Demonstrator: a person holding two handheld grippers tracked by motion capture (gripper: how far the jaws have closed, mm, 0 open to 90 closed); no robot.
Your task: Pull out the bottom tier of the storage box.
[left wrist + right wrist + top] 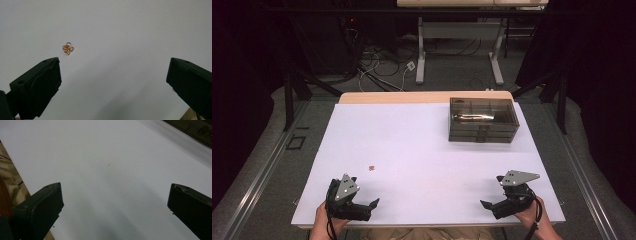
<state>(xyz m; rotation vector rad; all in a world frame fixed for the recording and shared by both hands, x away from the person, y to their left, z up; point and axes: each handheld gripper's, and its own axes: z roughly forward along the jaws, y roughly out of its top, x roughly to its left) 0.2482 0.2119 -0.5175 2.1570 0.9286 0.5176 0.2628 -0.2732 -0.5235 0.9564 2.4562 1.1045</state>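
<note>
A tiny gold clover-shaped trinket (371,168) lies on the white table (412,140), left of centre. In the left gripper view the trinket (67,48) rests just beyond the left jaw's tip, apart from it. My left gripper (364,192) is held low near the front left edge, open, with nothing between its jaws (113,72). Near the front right edge my right gripper (492,192) also stands open over bare white surface (115,195). A dark translucent drawer box (482,119) sits at the back right of the table.
The table's front edge runs just under both hands. Beyond the far edge are table legs (420,50) and loose cables (382,65) on the floor. A corner of the drawer box (197,130) appears at the top right of the right gripper view.
</note>
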